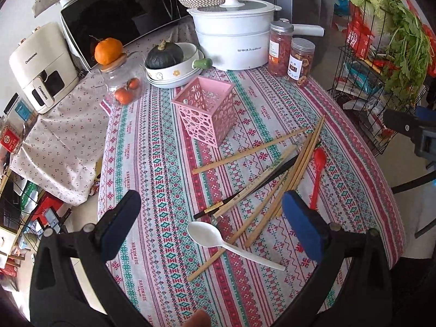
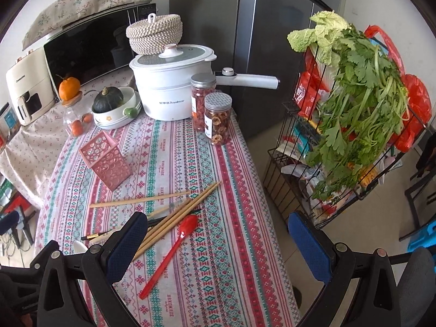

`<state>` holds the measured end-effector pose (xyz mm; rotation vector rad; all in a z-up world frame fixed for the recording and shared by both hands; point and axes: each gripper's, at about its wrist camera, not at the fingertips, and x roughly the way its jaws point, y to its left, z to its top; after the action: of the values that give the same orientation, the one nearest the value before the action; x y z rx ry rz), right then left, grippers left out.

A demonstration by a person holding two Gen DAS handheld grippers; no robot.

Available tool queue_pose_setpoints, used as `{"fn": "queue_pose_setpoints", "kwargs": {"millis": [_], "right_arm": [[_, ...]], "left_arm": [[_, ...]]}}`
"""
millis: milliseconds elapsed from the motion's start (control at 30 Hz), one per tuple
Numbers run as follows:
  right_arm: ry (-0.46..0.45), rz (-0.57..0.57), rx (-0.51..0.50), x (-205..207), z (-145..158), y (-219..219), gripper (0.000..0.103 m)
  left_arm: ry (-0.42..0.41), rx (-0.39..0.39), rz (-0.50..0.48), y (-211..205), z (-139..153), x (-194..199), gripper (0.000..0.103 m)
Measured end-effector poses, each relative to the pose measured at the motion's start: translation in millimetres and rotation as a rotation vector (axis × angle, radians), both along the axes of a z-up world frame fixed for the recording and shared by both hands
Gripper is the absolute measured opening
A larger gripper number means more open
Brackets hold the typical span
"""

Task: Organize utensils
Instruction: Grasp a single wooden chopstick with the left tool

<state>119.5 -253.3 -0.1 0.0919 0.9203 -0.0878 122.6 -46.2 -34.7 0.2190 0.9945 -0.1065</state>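
A pink perforated holder (image 1: pixel 206 107) (image 2: pixel 106 159) stands upright on the patterned tablecloth (image 1: pixel 152 163). In front of it lie several wooden chopsticks (image 1: pixel 249 151) (image 2: pixel 174 219), a black chopstick (image 1: pixel 275 173), a white plastic spoon (image 1: pixel 207 235) and a red plastic spoon (image 1: pixel 317 171) (image 2: pixel 170 254). My left gripper (image 1: pixel 211 212) hangs open above the table, with the white spoon and the chopstick ends between its pads. My right gripper (image 2: pixel 218 238) is open over the red spoon near the table's right edge. Neither holds anything.
At the back stand a white electric pot (image 1: pixel 234 38), two snack jars (image 1: pixel 290 54), stacked bowls with a dark squash (image 1: pixel 169 65), a glass jar with oranges (image 1: pixel 122 81) and a microwave (image 1: pixel 117 16). A wire rack with greens (image 2: pixel 354 125) stands right of the table.
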Motion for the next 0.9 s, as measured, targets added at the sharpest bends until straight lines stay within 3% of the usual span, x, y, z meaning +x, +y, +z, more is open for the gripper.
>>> {"fn": "queue_pose_setpoints", "kwargs": {"millis": [133, 233, 400, 500, 633, 700, 833, 900], "right_arm": [[0.105, -0.004, 0.103, 22.8, -37.5, -23.0, 0.103], [0.124, -0.020, 0.142, 37.7, -52.0, -34.1, 0.103], [0.168, -0.028, 0.226, 57.7, -73.1, -42.2, 0.103], [0.195, -0.034, 0.245, 67.4, -82.1, -45.4, 0.103], [0.217, -0.039, 0.243, 75.9, -88.6, -48.7, 0.103], [0.223, -0.062, 0.254, 77.1, -91.2, -53.4, 0.103], [0.243, -0.085, 0.281, 77.7, -98.0, -61.0, 0.103], [0.252, -0.093, 0.279, 77.0, -100.3, -63.5, 0.103]], "left_arm": [[0.113, -0.015, -0.060, -22.9, -19.2, 33.4, 0.102], [0.176, -0.007, -0.115, -46.4, -33.7, 58.9, 0.094], [0.276, -0.013, -0.226, -86.8, -60.5, 99.0, 0.058], [0.314, 0.046, -0.275, -106.5, -82.5, 117.1, 0.049], [0.363, 0.078, -0.309, -118.3, -106.1, 131.9, 0.041], [0.387, 0.089, -0.312, -119.7, -116.6, 137.4, 0.031], [0.392, 0.027, -0.295, -115.7, -114.0, 146.3, 0.027], [0.400, -0.008, -0.281, -110.7, -112.8, 145.6, 0.019]]}}
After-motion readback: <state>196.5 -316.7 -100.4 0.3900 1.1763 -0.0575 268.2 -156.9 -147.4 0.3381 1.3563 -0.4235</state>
